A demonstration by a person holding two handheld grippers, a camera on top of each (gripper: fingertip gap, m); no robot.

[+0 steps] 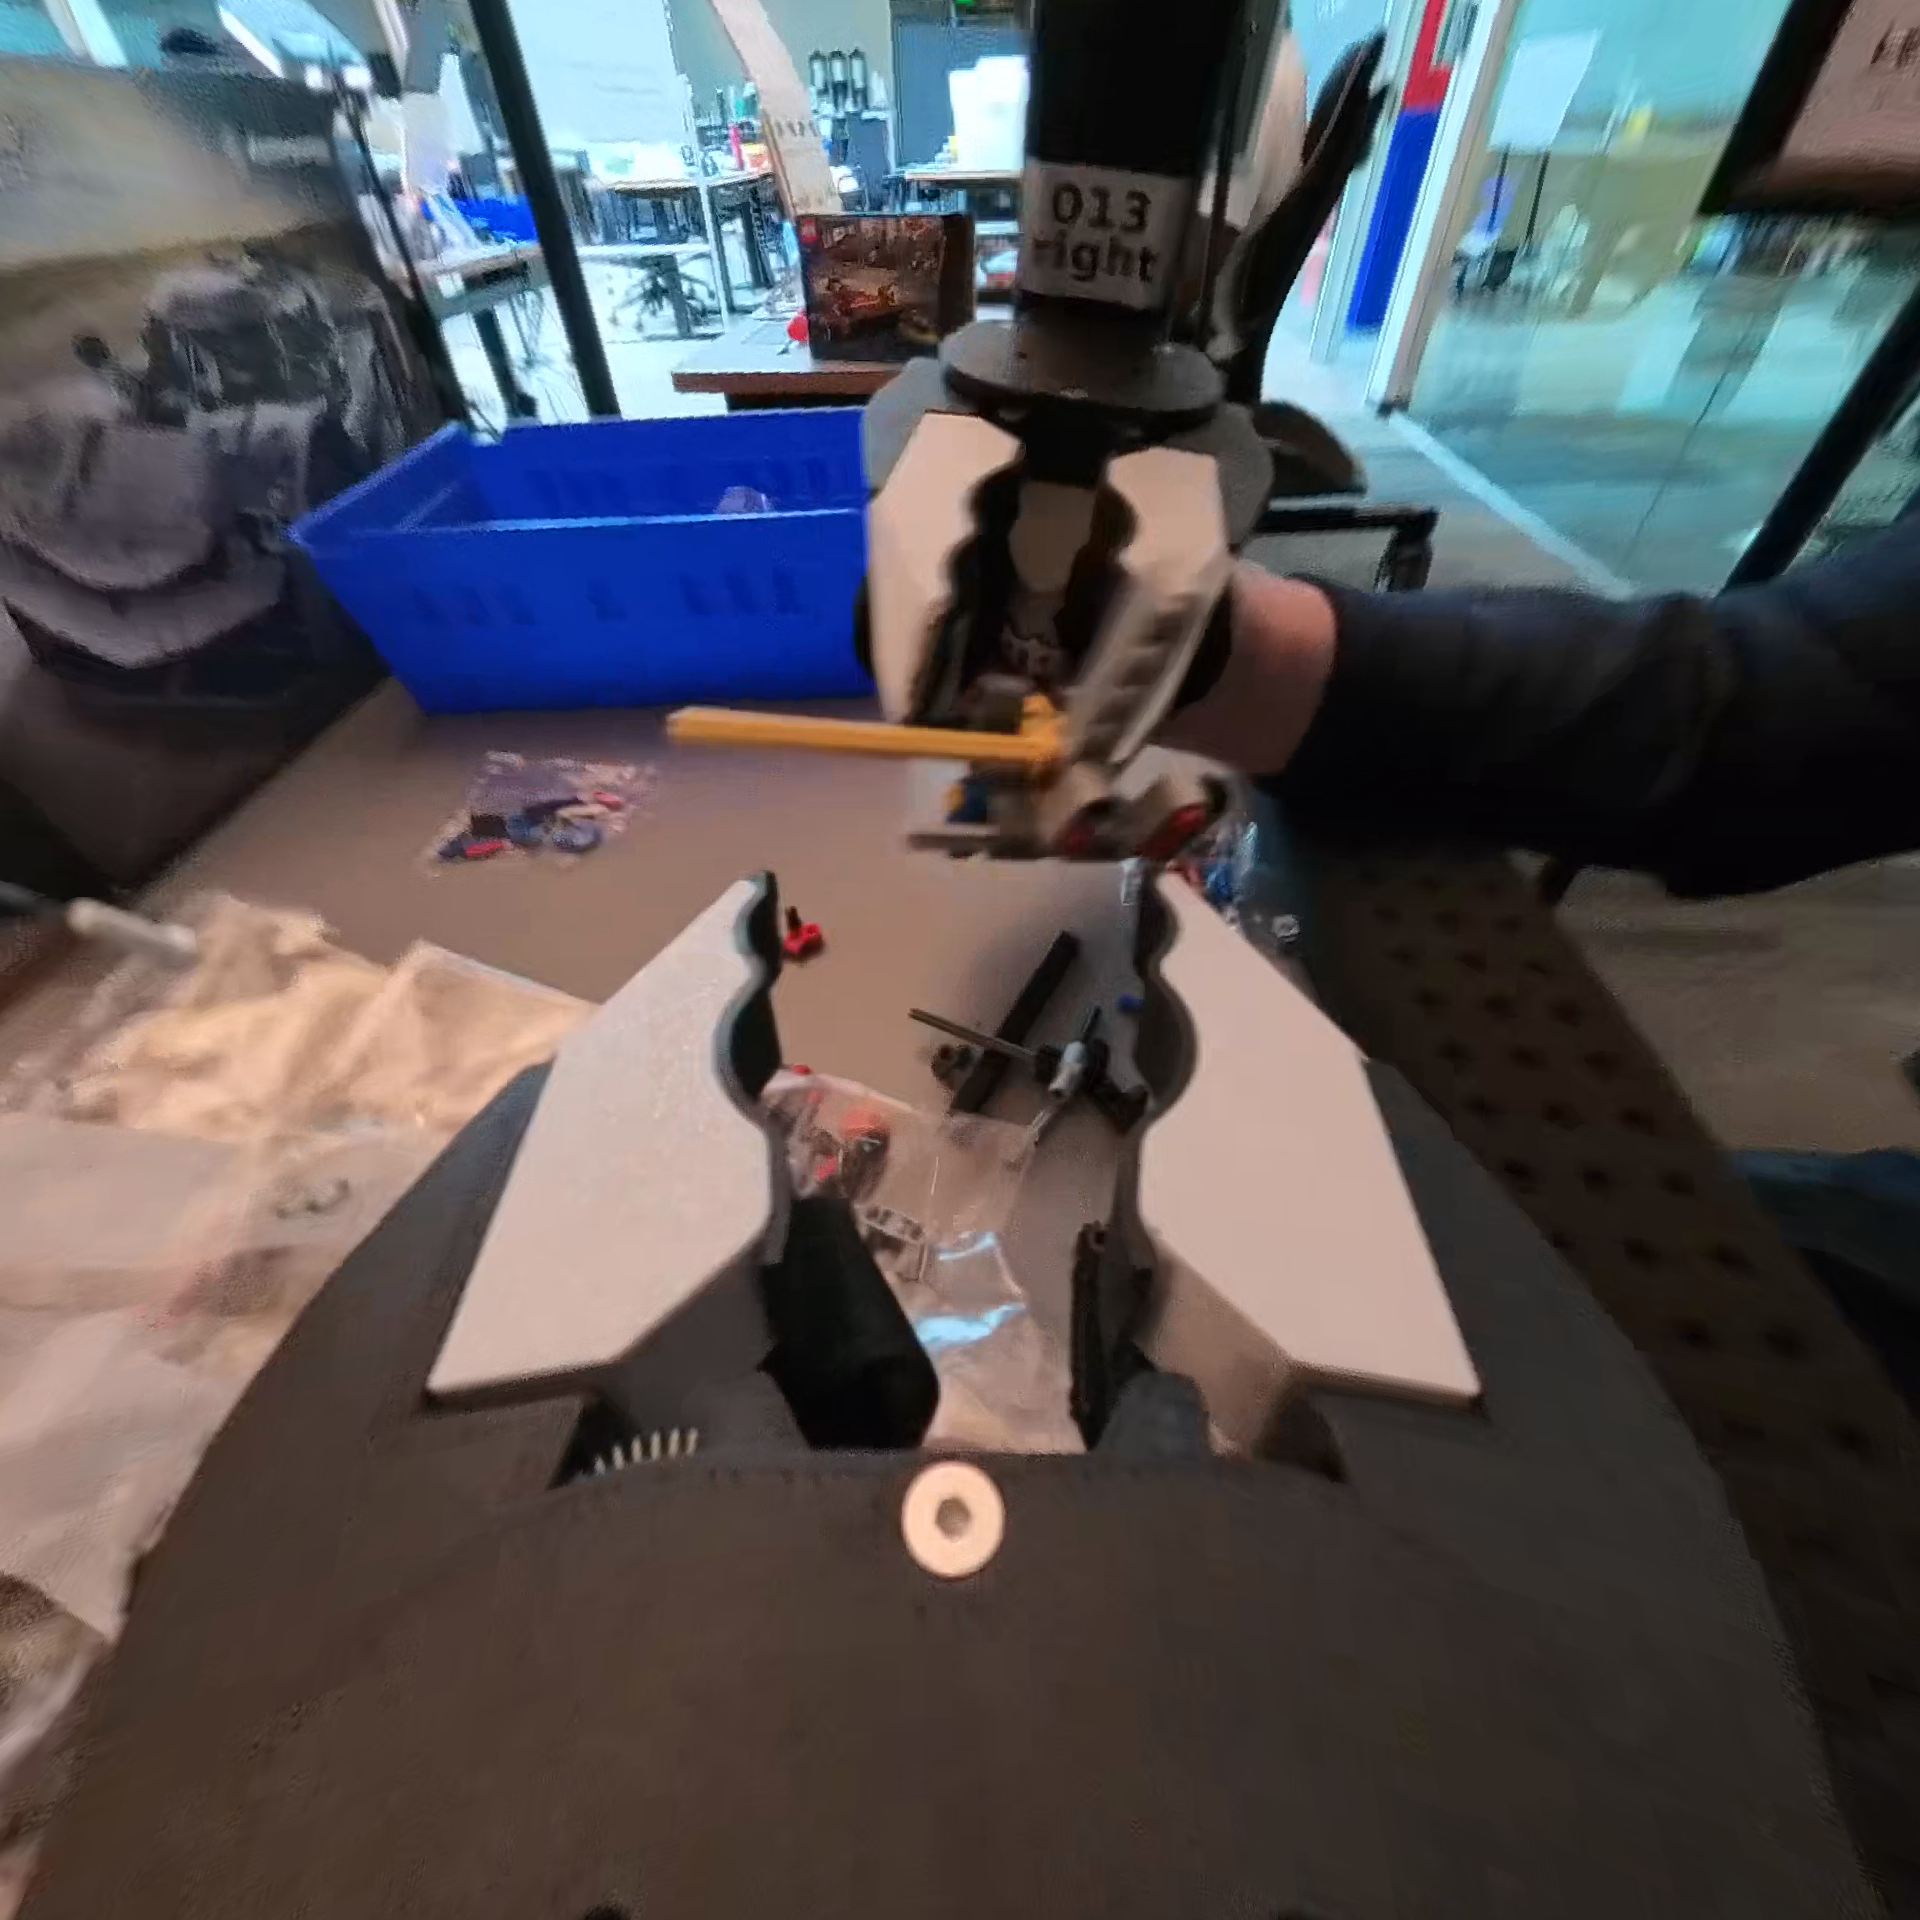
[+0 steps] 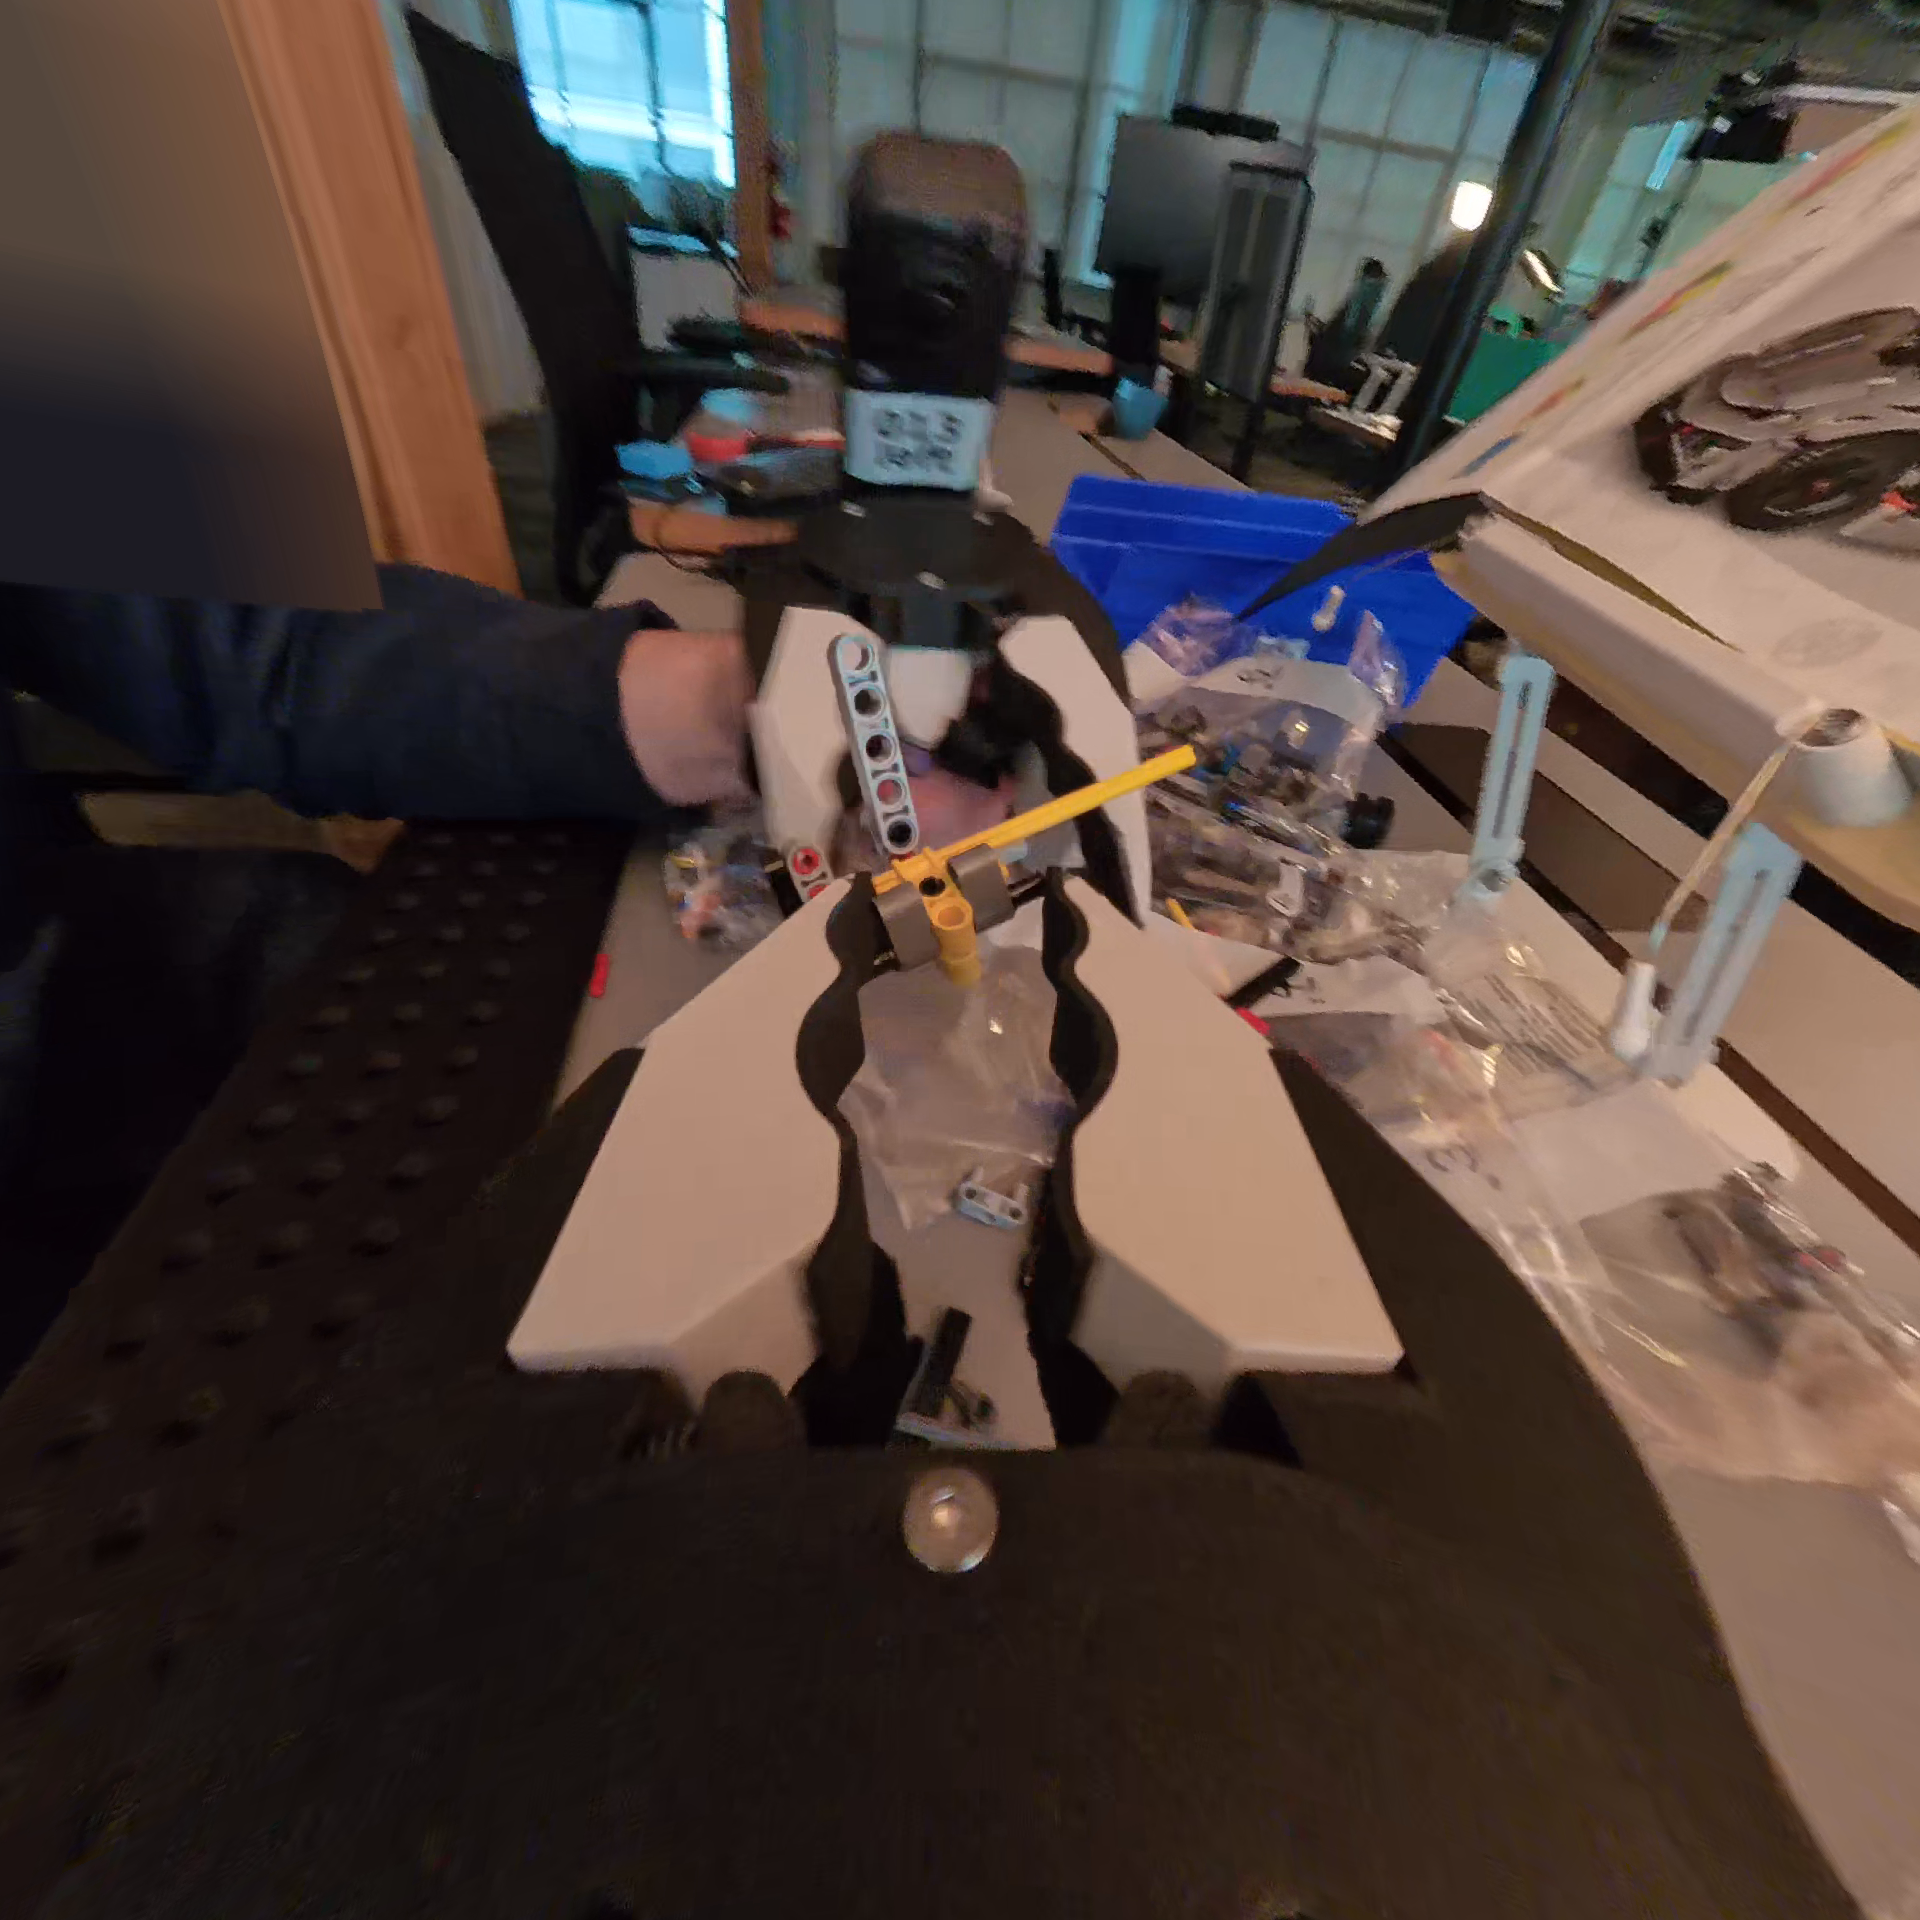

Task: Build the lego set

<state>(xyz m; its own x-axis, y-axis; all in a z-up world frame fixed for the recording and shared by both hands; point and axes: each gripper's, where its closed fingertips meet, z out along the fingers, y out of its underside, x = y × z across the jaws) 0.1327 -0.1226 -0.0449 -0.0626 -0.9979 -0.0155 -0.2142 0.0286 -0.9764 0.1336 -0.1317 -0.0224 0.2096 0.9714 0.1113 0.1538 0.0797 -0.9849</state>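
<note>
Right gripper (image 2: pixel 951 914) fingers clamped on the lego subassembly (image 2: pixel 935 904) at frame center, yellow axle (image 2: pixel 1060 816) sticking out upper right. Left gripper (image 1: pixel 961 935) fingers apart, empty. We should keep the clamp steady and feed the next part squarely.

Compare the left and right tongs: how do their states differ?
The white-and-black left tongs stand open and empty; the matching right tongs are shut on a small grey-and-yellow Lego assembly. The left tongs point down at loose black Lego pieces on the grey table; the right tongs hold their load off it. Both have wavy black inner edges.
</note>
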